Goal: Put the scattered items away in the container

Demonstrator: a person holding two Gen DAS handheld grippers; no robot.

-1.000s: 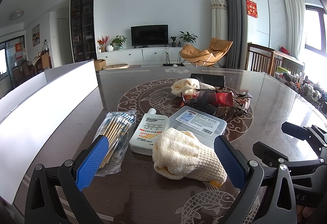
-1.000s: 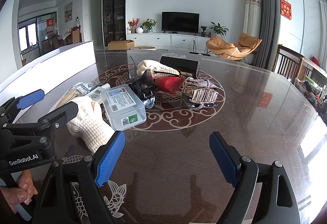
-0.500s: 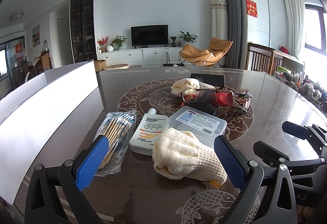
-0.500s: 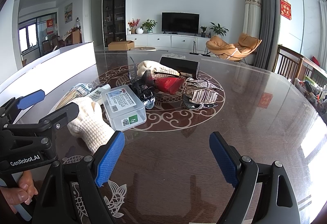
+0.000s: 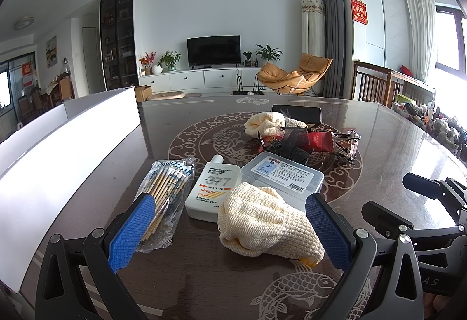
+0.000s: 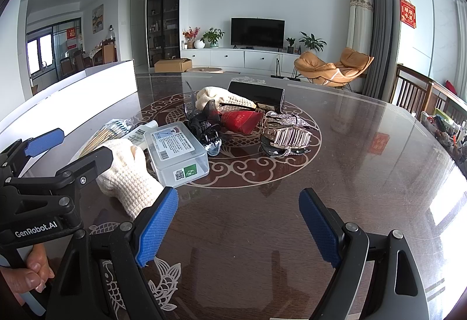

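My left gripper (image 5: 229, 220) is open low over the table, its blue pads (image 5: 131, 229) either side of a cream knitted glove (image 5: 268, 223) without touching it. Beyond the glove lie a white sunscreen bottle (image 5: 210, 188), a clear plastic box (image 5: 283, 174) and a bag of wooden sticks (image 5: 166, 194). My right gripper (image 6: 238, 212) is open over bare table, to the right of the glove (image 6: 128, 174) and the box (image 6: 178, 150). The white container (image 5: 67, 144) stands along the table's left side.
Mid-table sits a heap: a second cream glove (image 6: 216, 98), a black case (image 6: 256, 95), a red packet (image 6: 242, 120), a black hair clip (image 6: 204, 130) and a silvery hair claw (image 6: 286, 136). Chairs (image 6: 414, 92) line the right edge. A hand (image 6: 32, 276) holds the left gripper's handle.
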